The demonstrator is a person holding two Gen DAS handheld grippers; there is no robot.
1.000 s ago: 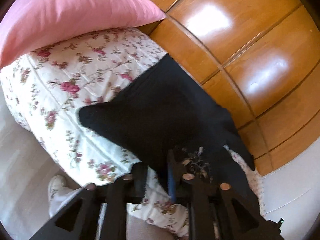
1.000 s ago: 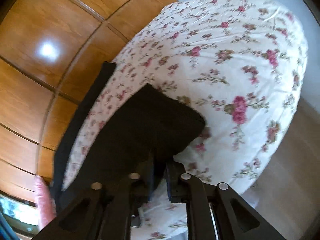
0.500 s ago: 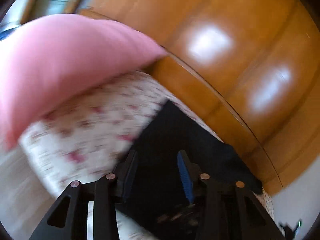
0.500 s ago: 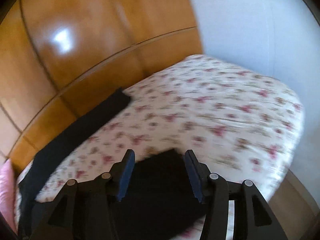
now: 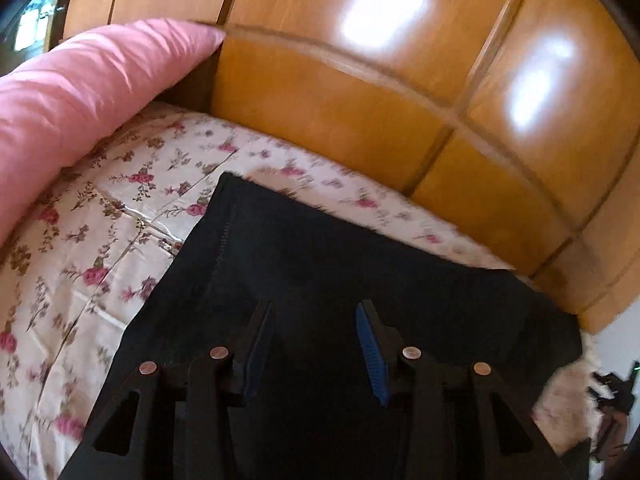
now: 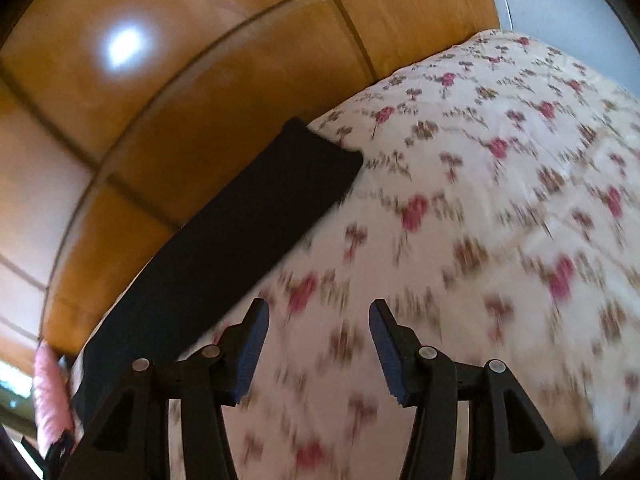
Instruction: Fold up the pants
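Lying flat on bedspread (image 5: pixel 100 240): black pants (image 5: pixel 320 272).

No readable text, labels, brand names, numbers or signs appear in either view. The printed bedspread (image 6: pixel 500 200) carries only a pattern of pink roses and small sprigs, with no lettering. The black pants (image 5: pixel 320 280) show a line of plain stitching but no tag or logo. The pink pillow (image 5: pixel 80 96) and the wooden panels (image 5: pixel 360 100) behind the bed are unmarked. Much of the right wrist view is blurred, so any very small print there could not be made out.
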